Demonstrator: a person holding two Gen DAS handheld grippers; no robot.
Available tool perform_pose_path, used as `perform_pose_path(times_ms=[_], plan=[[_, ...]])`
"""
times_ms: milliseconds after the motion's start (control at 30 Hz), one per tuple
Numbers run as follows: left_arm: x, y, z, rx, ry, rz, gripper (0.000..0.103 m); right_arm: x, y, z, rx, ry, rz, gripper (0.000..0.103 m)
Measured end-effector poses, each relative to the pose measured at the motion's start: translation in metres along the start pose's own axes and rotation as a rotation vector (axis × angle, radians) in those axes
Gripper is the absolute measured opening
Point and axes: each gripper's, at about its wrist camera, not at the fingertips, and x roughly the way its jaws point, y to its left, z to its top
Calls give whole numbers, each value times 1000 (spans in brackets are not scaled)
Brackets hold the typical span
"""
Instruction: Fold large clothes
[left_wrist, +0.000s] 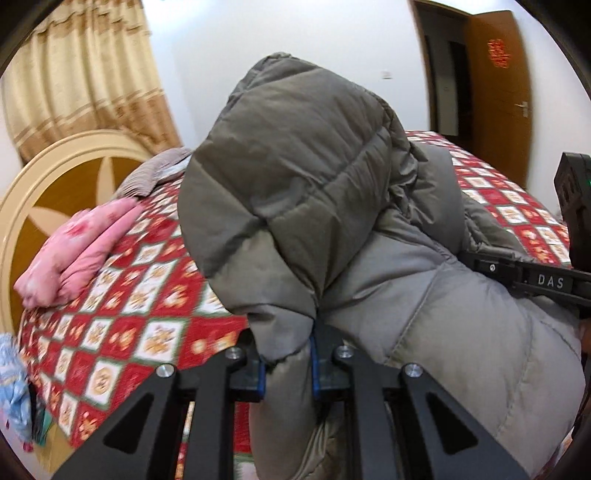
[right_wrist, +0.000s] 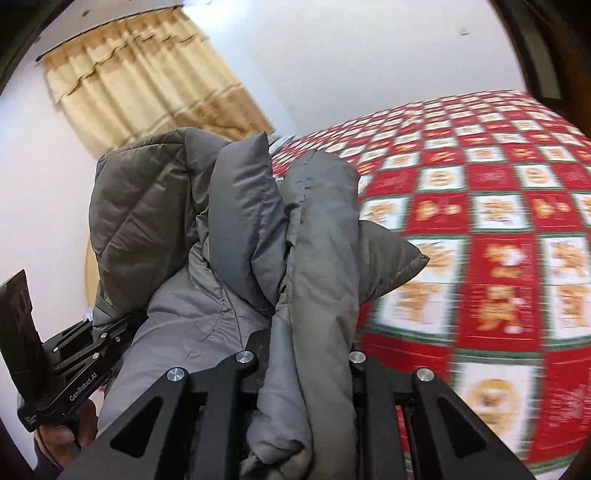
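Note:
A bulky grey puffer jacket (left_wrist: 314, 192) is bunched and lifted above the bed, its hood flopped over on top. My left gripper (left_wrist: 286, 363) is shut on a thick fold of the jacket between its blue pads. My right gripper (right_wrist: 306, 354) is shut on another grey fold of the jacket (right_wrist: 229, 236), which hides its fingertips. The right gripper's body also shows in the left wrist view (left_wrist: 535, 282) at the right edge, and the left gripper shows in the right wrist view (right_wrist: 66, 369) at the lower left.
The bed carries a red and white checked cover (left_wrist: 122, 325), also in the right wrist view (right_wrist: 498, 240). A pink folded garment (left_wrist: 74, 254) and a grey-brown cloth (left_wrist: 155, 173) lie near the round headboard (left_wrist: 44, 177). A blue cloth (left_wrist: 13, 384) is at the left edge. A wooden door (left_wrist: 498, 81) stands behind.

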Motion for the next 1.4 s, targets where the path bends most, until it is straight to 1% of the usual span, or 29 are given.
perform_pose_path(times_ms=[67,167,300,367,433,500,567,600,667,767,800,867,933,1100,1167,1200,1300,1367,1400], plan=[[3,13,-6,-12,14,23,17,16,17,-2,-22,23,20,16],[2,24,-16,-29,34,36,17,34,34,-8,-41,55,39,16],[7,32,-26,-47,58,34,17,51,45,-16,-52,93,46,16],[11,32,-31,-48,69,29,18,59,40,-16,-51,108,45,16],[14,31,-34,-38,75,32,20,61,43,-23,-57,120,37,16],[18,29,-38,-28,83,37,24,66,41,-28,-53,133,30,16],[21,31,-41,-26,87,46,37,69,37,-33,-43,144,26,16],[23,32,-43,-29,88,51,40,70,35,-35,-40,148,24,16],[24,34,-46,-33,88,61,54,71,32,-38,-34,155,19,16],[29,37,-52,-41,87,79,67,75,26,-42,-24,165,12,17],[32,39,-54,-54,90,82,70,77,24,-44,-22,170,8,17],[36,41,-58,-75,94,85,78,80,23,-47,-31,178,-3,18],[40,43,-62,-95,100,83,80,85,22,-51,-44,193,-24,20],[42,47,-67,-125,96,80,85,89,18,-55,-41,211,-40,24],[41,48,-67,-132,96,90,91,88,17,-55,-41,216,-51,28],[39,50,-67,-137,96,97,92,88,17,-55,-38,217,-57,29],[28,51,-65,-150,94,104,93,83,17,-54,-32,213,-70,39],[9,52,-64,-163,72,108,93,72,19,-51,-26,199,-82,49],[-3,53,-63,-168,54,110,93,63,22,-49,-29,187,-86,50]])
